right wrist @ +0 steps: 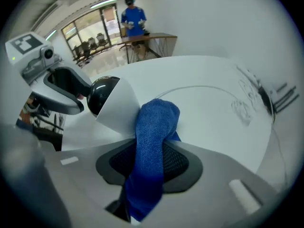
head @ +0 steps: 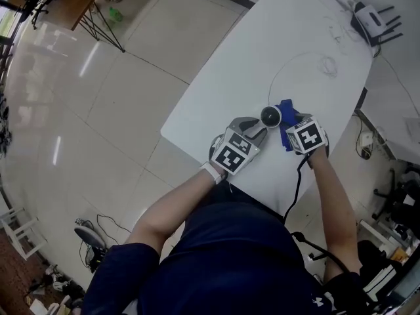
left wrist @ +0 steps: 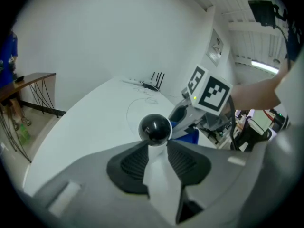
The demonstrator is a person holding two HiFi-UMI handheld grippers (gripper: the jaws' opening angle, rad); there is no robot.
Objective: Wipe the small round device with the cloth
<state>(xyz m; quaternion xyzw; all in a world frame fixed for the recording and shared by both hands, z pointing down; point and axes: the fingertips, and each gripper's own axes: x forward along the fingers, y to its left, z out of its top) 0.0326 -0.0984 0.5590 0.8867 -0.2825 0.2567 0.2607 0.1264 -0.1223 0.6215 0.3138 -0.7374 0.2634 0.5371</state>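
We've got the left gripper (left wrist: 156, 145) clamped narrow on the white body of the small round device (left wrist: 155, 128), whose black dome sits just past its fingertips. The right gripper (right wrist: 152, 148) pinches the blue cloth (right wrist: 154, 139), and the bunched top pokes out ahead of its jaws against the device's white side. Beyond both grippers the white table (head: 249, 58) runs out to a router (head: 371, 20) with black antennas, and a thin cable (head: 289, 64) loops between. A wooden desk (right wrist: 147, 36) and a person (right wrist: 133, 18) stand far behind. The left pads hide the device's base from us, and the cloth's tail drops out of sight below the right jaws.
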